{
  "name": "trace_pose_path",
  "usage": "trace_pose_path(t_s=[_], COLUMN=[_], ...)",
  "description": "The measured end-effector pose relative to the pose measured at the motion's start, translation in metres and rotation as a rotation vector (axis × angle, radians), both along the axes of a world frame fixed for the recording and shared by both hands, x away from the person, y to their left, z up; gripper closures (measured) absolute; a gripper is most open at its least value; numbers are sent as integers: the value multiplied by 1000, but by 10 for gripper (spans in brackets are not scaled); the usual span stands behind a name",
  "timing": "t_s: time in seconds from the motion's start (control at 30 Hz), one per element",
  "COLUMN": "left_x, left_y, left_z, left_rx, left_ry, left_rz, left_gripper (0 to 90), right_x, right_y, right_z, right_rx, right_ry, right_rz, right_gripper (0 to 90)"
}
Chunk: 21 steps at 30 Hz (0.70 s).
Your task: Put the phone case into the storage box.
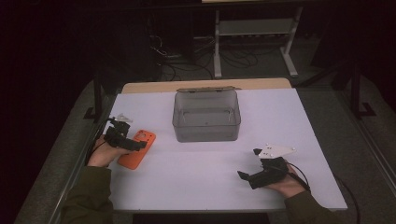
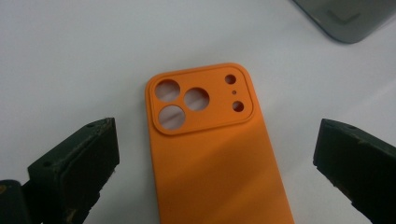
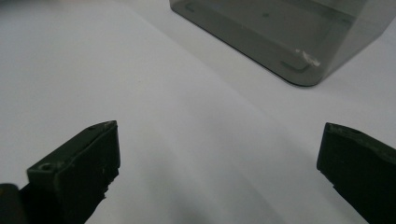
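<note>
My left hand-held gripper [image 2: 212,154] gapes wide over the orange phone case [image 2: 215,149] (flat on the worktop [image 1: 210,168]). My right hand-held gripper [image 3: 219,158] is spread too, grasping nothing.

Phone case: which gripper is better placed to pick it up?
Left. The left gripper is open with the orange phone case between its fingers; the right gripper is open over bare table.

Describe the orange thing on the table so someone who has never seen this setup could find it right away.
Start at the white table and its smoky clear plastic box near the middle. To the box's left, by the table's left edge, lies an orange phone case, flat, between the open jaws of the left hand-held gripper. It is the one brightly coloured thing there, with round camera cut-outs at one end.
</note>
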<state>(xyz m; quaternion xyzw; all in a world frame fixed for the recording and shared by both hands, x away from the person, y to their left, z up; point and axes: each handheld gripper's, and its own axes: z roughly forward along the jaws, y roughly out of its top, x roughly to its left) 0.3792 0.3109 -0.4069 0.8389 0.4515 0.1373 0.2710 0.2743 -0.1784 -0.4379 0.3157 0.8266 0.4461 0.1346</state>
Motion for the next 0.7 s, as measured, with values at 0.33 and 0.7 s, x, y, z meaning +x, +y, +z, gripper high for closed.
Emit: trace_pose_path(t_s=[0.33,0.7], left_x=[-1,-3], left_y=[-1,-1], left_z=[-9,-16], left_rx=[37,61], left_ry=[53,95], left_rz=[0,-4], left_gripper=[0,0], right_x=[0,0], right_y=[0,0], right_z=[0,0], right_rx=[-1,-1], right_ry=[0,0], right_rz=[0,-1], right_gripper=[0,0])
